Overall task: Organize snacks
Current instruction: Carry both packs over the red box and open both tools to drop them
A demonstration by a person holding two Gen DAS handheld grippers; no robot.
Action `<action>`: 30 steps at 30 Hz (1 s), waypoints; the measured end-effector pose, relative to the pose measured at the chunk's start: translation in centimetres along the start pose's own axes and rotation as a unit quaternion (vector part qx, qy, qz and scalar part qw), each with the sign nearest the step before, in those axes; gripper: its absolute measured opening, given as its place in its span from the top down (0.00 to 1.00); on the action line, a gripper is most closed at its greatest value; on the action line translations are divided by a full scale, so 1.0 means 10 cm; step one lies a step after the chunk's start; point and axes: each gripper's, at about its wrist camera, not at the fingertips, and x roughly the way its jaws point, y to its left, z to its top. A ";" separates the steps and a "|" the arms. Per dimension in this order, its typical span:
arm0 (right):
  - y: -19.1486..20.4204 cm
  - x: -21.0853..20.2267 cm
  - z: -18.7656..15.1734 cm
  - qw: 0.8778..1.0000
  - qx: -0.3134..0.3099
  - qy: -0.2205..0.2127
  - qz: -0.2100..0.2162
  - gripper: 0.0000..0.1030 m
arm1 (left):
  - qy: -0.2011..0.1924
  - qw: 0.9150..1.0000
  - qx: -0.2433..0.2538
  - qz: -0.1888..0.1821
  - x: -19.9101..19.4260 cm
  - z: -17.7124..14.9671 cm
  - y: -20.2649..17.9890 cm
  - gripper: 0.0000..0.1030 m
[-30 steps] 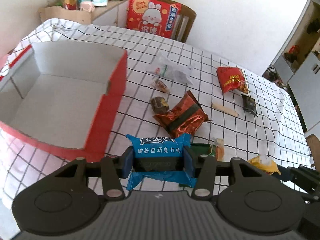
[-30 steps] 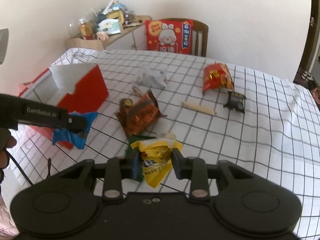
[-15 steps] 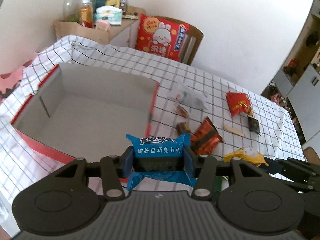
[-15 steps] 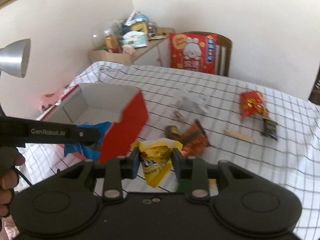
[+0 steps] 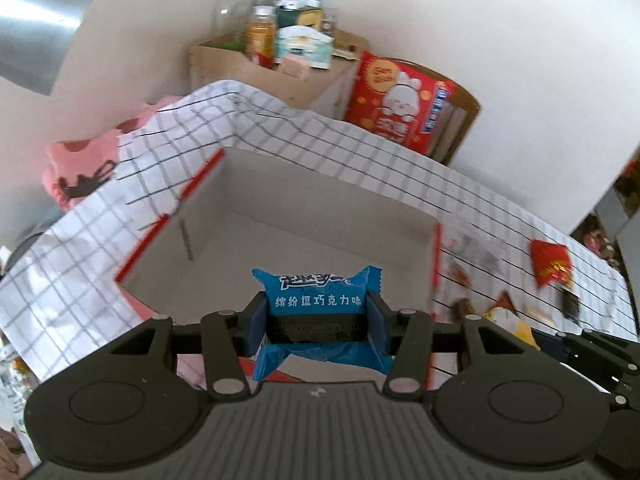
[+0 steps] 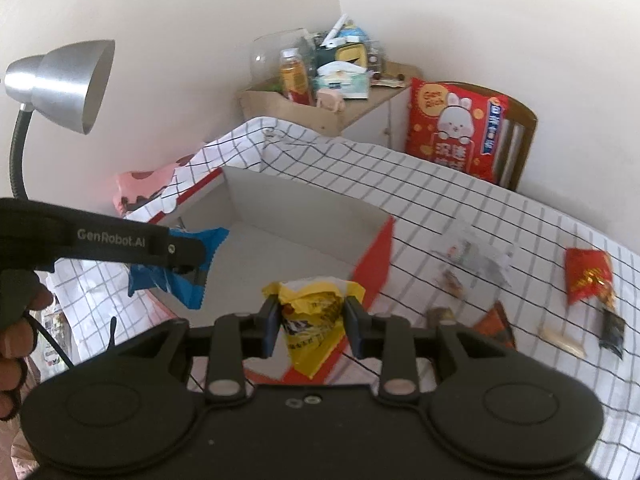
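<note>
Blue foil snack packet with white printed characters (image 5: pixel 318 300) sits clamped between the two pads of the left gripper (image 5: pixel 316 322), and in the left wrist view it hangs over the near edge of the open red cardboard box with a plain grey inside (image 5: pixel 304 236). The right gripper (image 6: pixel 311 326) pinches a crumpled yellow plastic snack bag (image 6: pixel 314 320) with narrow jaws, also just over the near wall of the box. In the right wrist view the left gripper stands at about nine o'clock from the yellow bag, near to it. Other snacks lie on the white tablecloth with black grid lines (image 6: pixel 460 208) at about three o'clock from the box: a red snack pouch (image 6: pixel 587 280), a small black sachet (image 6: pixel 612 330), a clear wrapper (image 6: pixel 474 254). I judge the main risk to be an early release: if the jaws open while a packet is over the wall and not over the floor, it can fall outside. The two grippers may also bump together, because both aim at the same corner.
</note>
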 end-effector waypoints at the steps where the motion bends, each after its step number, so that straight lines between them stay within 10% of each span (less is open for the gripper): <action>1: 0.03 0.05 0.03 1.000 -0.002 0.002 0.003 0.69 | 0.001 1.000 -0.003 0.003 0.03 0.03 0.05 0.51; 30: 0.33 1.12 0.06 0.994 -0.056 0.093 0.005 0.64 | 0.063 0.995 0.043 0.060 0.94 0.08 0.23 0.50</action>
